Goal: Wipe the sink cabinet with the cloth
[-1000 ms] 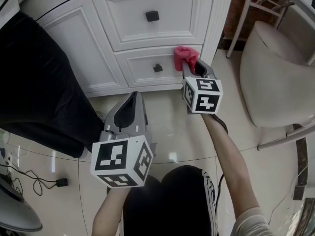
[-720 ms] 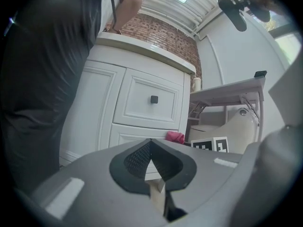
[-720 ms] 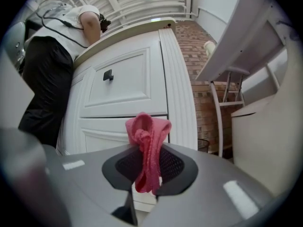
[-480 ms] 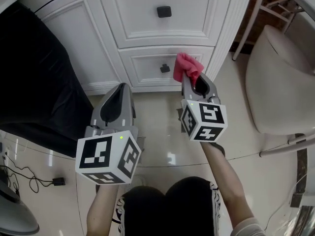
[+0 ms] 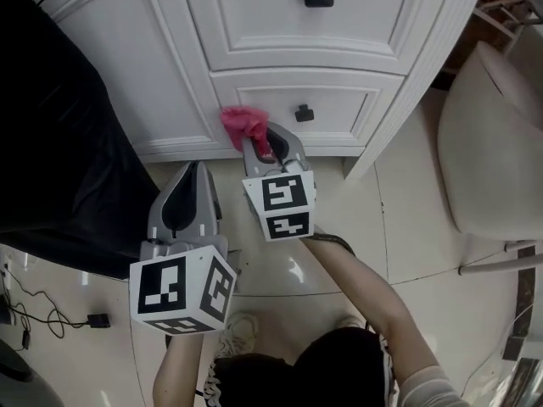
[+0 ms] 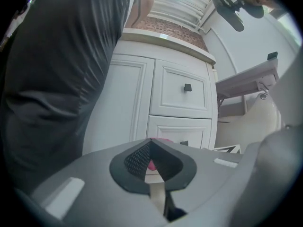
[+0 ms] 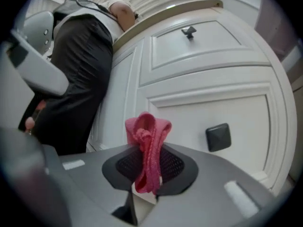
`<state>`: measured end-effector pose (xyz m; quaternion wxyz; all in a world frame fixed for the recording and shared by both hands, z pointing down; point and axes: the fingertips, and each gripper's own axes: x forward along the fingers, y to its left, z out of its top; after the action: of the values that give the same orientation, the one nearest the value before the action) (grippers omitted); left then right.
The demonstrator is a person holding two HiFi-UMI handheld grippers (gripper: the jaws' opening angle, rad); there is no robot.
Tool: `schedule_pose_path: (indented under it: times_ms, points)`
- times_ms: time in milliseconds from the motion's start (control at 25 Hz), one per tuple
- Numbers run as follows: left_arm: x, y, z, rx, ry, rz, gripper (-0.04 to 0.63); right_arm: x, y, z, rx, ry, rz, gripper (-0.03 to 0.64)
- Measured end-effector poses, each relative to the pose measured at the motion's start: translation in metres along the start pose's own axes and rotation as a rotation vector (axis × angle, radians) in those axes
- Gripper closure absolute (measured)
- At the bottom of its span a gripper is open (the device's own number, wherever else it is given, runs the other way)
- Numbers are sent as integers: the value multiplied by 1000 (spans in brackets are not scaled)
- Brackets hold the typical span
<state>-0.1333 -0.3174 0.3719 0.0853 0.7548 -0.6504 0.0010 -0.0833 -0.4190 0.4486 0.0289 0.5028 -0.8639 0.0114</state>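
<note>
The right gripper [image 7: 149, 162] is squeezed tight on the pink cloth [image 7: 147, 138]. The cloth is soft and bunched up. It sits against the white sink cabinet [image 5: 170, 75], just left of the square black knob [image 5: 304, 113] on the low drawer. The cabinet is smooth, with raised frames. The left gripper [image 5: 193, 175] has its jaws together, holding nothing, farther left of the knob.

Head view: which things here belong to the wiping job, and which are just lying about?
In the job:
- pink cloth, clamped in the right tool
- white sink cabinet, with the cloth by its lower drawer

Lying about:
- left tool, shut and empty
- black cable and plug on the floor
- pale chair at the right
</note>
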Motion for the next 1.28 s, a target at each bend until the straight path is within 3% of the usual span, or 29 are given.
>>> schedule_pose_path:
  times_ms: [160,360,600,920,1040,1160,1280]
  points:
    - [10,-17,-14,-12,22,-37,584,-21,-46,-11,26,-1,-82,554]
    - [16,-37,-27,14,41,-67,584,-58,-85,-21,-28,-13,-102,552]
    - [19,-49,-37,40,64,-76,584,-97,-175,-27,123,-55,-321,554]
    - [19,-52,-47,72,46,-89,584,-139,-222,-35,115,-47,-441,554]
    - [17,-38,-53,60,47,-62,584,-134,-185,-29,163,-70,-362,554]
    - [11,-17,-58,23,46,-24,584,-93,-101,-40,173,-30,-156,554]
    - [4,0,-62,36,50,2,584,-39,-9,-65,79,54,66,554]
